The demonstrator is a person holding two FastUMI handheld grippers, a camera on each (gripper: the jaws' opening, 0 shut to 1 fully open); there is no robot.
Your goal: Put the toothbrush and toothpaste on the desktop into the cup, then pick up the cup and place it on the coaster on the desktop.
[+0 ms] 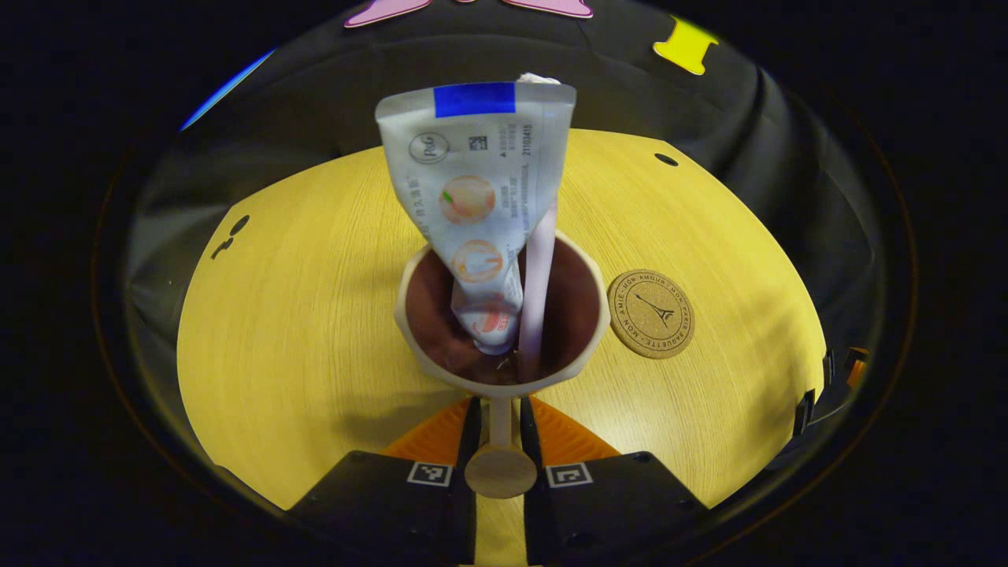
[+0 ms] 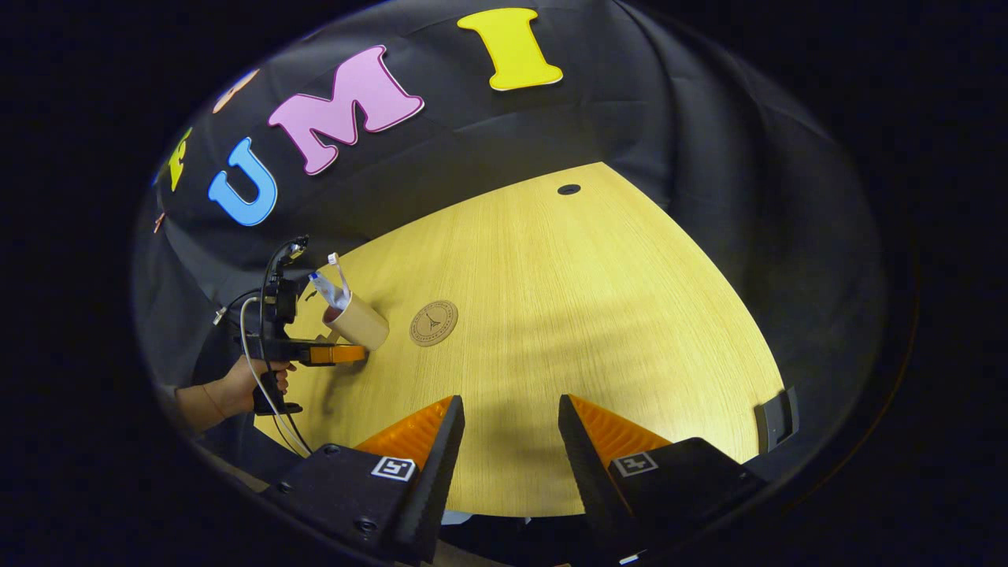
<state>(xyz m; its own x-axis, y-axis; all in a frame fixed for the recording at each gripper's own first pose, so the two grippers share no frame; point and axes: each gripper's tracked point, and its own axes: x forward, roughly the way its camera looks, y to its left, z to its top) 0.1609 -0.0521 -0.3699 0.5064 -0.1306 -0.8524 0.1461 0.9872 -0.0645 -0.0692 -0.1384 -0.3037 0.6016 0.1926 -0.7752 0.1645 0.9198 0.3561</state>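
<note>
Cup gripped by its handle, coaster just beside it

Yellow wood-grain worktop (image 1: 315, 315) is seen carrying a cork coaster (image 1: 650, 313). The cup (image 1: 502, 370) is held by its handle, on which the left claw (image 1: 501, 429) is clamped. The toothpaste tube (image 1: 478, 197) and toothbrush (image 1: 539, 276) are stood inside the cup. The right claw (image 2: 510, 417) is held apart over bare worktop, well away from the cup

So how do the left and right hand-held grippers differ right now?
The left hand-held gripper is shut on the handle of the beige cup that holds the silvery toothpaste tube and pale toothbrush; the right hand-held gripper is open and holds nothing. The left sits beside the round cork coaster; the right is farther from it. Both are above the yellow wooden desktop.
</note>
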